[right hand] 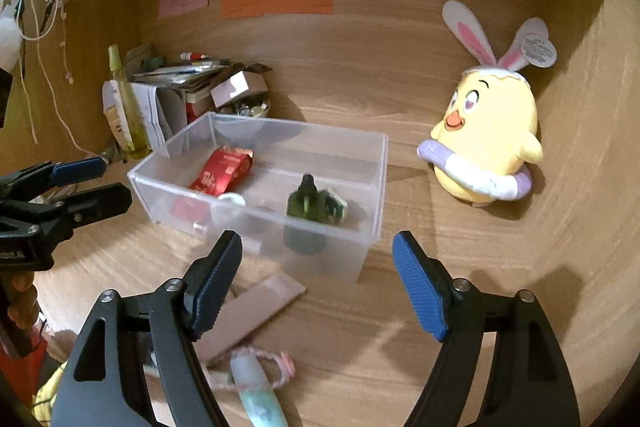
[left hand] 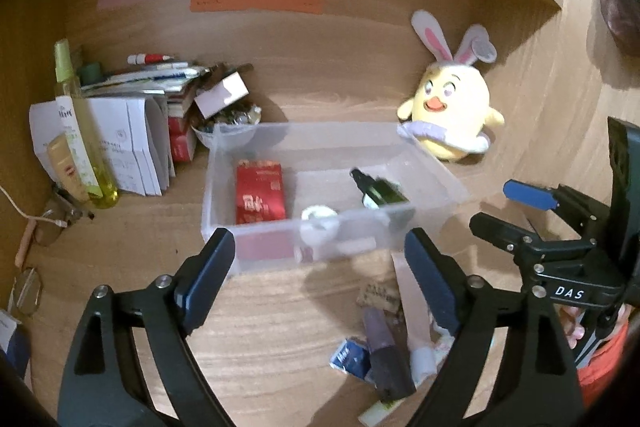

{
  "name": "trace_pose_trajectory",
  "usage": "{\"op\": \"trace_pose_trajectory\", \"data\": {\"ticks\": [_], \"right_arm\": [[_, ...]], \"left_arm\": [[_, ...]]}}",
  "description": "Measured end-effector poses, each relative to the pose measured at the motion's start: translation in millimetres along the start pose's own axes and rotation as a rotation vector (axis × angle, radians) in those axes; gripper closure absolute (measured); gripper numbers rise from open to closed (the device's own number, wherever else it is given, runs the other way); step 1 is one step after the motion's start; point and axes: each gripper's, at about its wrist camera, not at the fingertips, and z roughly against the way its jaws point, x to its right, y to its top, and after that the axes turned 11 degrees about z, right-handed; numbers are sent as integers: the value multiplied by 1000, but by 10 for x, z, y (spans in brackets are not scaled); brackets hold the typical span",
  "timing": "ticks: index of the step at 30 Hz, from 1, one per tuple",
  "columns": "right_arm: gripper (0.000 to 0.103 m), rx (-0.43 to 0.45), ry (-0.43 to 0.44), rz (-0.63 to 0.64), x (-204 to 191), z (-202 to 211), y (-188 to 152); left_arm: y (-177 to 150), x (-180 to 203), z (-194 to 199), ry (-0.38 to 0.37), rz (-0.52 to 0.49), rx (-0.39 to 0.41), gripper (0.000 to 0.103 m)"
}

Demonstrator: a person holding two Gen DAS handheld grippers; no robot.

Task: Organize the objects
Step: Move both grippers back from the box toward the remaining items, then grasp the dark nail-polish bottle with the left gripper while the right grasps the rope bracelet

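Both wrist views angled down, near; share clear bin (left hand: 332,187) (right hand: 264,187).

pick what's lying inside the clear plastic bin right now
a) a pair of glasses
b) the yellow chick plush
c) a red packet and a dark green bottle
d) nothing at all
c: through the clear plastic bin a red packet and a dark green bottle show on its floor, beside a small white item I cannot identify.
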Motion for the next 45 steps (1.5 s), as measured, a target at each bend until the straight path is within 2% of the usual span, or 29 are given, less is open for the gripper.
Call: {"op": "trace_pose_trajectory", "data": {"ticks": [7,14,27,29,37,41,43,45], "right_arm": [[28,-47,4,3,-61,-22,-224],[28,-108,15,5,-95,-85,-451],[29,-184,40,5,-139,-197,-657],[31,-189,40,5,-141,-213,-666],[56,-215,46,-11,-92,-305,-690],[64,-214,45,-8,-96,-315,-705],[69,-216,44,-4,-99,-322,-708],[74,-222,46,-2,-107,-345,-710]], "left_arm": [[-261,44,-85,0,-14,-70,16],[-494,-5,-284,-10,9,-190,16],[-674,9,-443,-8,-11,-256,16],[-676,-19,-430,5,-11,-247,16],[-666,-163,-390,64,-16,-217,16],[-669,-209,-424,73,-9,-223,16],[-676,-215,-433,72,-6,-221,22],[-680,-206,-440,62,-7,-223,33]]}}
